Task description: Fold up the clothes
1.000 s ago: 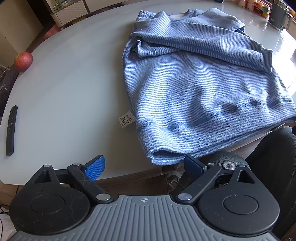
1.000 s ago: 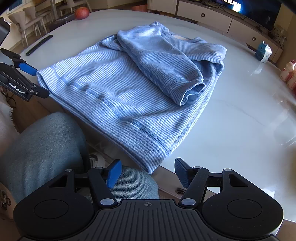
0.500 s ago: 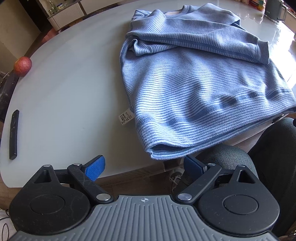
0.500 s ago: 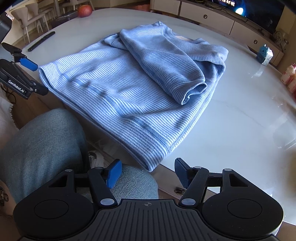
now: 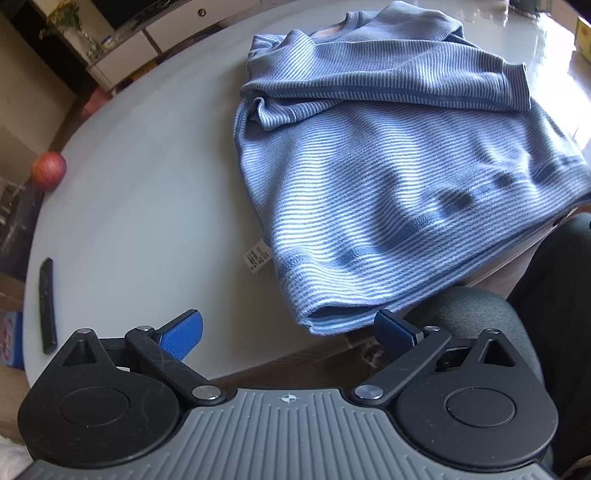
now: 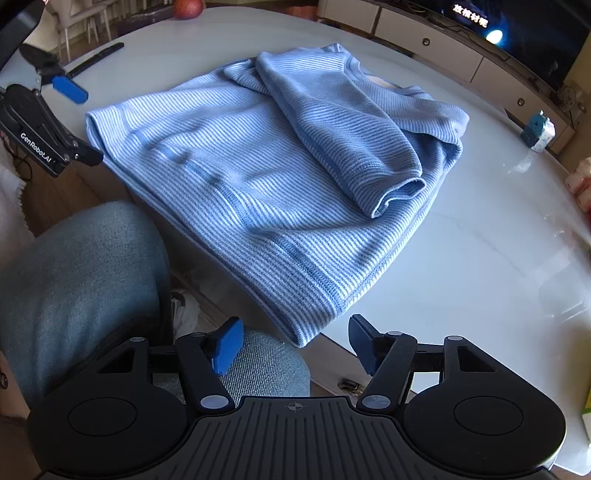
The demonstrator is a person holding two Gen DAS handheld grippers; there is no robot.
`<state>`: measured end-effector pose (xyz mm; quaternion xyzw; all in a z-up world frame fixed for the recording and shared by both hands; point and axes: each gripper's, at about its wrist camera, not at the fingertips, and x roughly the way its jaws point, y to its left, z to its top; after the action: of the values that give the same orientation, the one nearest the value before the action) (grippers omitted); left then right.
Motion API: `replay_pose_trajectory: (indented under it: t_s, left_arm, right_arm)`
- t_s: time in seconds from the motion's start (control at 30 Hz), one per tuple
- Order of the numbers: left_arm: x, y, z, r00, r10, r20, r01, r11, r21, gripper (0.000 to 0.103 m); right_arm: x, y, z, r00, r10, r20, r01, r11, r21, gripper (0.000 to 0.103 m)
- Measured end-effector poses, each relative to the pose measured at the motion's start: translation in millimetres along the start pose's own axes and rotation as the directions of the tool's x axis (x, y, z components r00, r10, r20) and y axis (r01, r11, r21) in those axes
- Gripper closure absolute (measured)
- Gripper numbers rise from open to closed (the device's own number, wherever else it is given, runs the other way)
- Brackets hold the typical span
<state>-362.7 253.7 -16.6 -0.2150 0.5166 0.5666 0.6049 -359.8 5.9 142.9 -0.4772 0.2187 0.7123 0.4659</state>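
a blue striped sweater (image 5: 388, 177) lies on the pale round worktop (image 5: 147, 206), sleeves folded across its chest, its hem draped over the near edge above the person's knee (image 6: 74, 280). the left gripper (image 5: 288, 332) hangs just off the hem's left corner, its jaws opening wide with nothing between them. the right gripper (image 6: 295, 343) hangs just off the hem's right corner, jaws spread and empty. an apple (image 5: 48, 170) and a dark remote (image 5: 47, 306) lie well apart from the sweater.

Sunlit glossy white table (image 6: 480, 266); low white cabinet (image 6: 436, 48); lit screen (image 6: 517, 33).
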Motion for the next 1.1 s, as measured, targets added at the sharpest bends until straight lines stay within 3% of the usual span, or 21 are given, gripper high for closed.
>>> replay_pose_trajectory:
  t_s: [0.27, 0.4, 0.73, 0.97, 1.1]
  left_arm:
    - [-4.0, 1.0, 5.1, 0.995, -0.078, 0.057, 0.072, 0.993, 0.098, 0.003]
    - [4.8, 6.8, 12.1, 0.988, -0.157, 0.002, 0.156, 0.986, 0.057, 0.003]
    - [0.8, 3.8, 7.4, 0.996, -0.083, 0.013, 0.078, 0.971, 0.226, 0.003]
    - [-6.2, -12.8, 2.6, 0.994, -0.105, 0.003, 0.096, 0.916, 0.389, 0.003]
    - [-3.1, -18.8, -4.4, 0.994, -0.109, 0.007, 0.095, 0.896, 0.434, 0.003]
  right_arm:
    - [8.3, 6.2, 2.5, 0.999, 0.012, -0.036, -0.015, 0.997, -0.071, 0.04]
    - [9.7, 8.9, 6.7, 0.999, -0.01, -0.048, 0.004, 0.992, -0.126, 0.04]
    - [8.2, 7.2, 17.2, 0.997, -0.035, -0.073, 0.013, 0.957, -0.288, 0.04]
    - [10.2, 15.7, 19.8, 0.996, -0.009, -0.084, -0.021, 0.934, -0.355, 0.04]
    - [15.8, 16.4, 18.8, 0.995, -0.012, -0.094, -0.022, 0.935, -0.355, 0.04]
